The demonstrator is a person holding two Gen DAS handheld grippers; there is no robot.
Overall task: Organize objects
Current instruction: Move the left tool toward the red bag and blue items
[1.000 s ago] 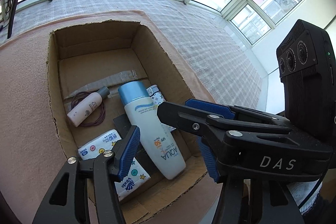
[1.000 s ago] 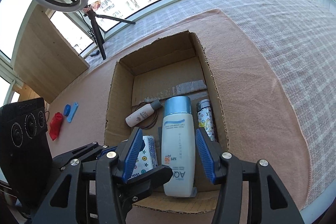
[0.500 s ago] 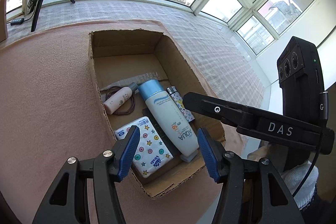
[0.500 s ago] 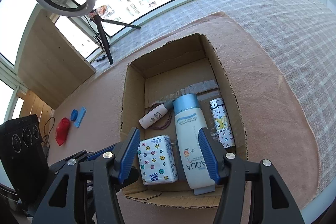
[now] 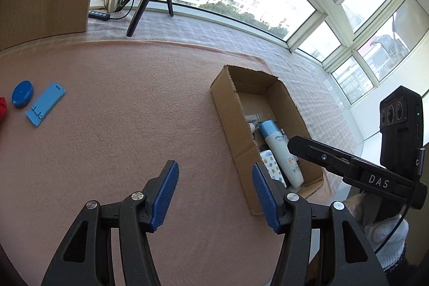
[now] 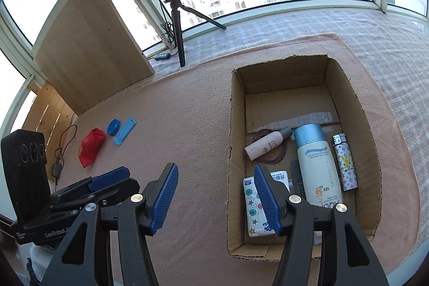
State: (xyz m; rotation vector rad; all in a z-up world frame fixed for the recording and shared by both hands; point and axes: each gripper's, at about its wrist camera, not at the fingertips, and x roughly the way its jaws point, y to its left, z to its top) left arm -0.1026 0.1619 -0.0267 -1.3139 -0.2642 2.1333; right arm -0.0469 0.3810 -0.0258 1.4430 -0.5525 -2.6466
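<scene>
An open cardboard box [image 6: 284, 93] [image 5: 228, 109] lies on the pink mat. Inside it are a white sunscreen bottle with a blue cap [image 6: 317, 168] [image 5: 281, 149], a small white bottle [image 6: 265, 144] on a hair tie, a patterned lighter [image 6: 346, 162] and a tissue pack [image 6: 252, 200]. On the mat to the left lie a blue round case [image 5: 22, 94] [image 6: 114, 126], a light blue flat holder [image 5: 45, 102] [image 6: 124, 134] and a red pouch [image 6: 89, 146]. My left gripper [image 5: 213, 193] stands open over bare mat left of the box. My right gripper [image 6: 215, 196] is open and holds nothing, at the box's left wall.
A ring light on a tripod [image 6: 177, 26] [image 5: 150, 2] stands at the window ledge beside a wooden board [image 6: 88, 44]. A black cable with a small adapter [image 6: 57, 168] lies at the far left. Checked cloth [image 6: 388, 50] borders the mat on the right.
Both grippers have pulled back from the box and swung left. The box now lies to the right in both views, and the blue items and red pouch have come into view.
</scene>
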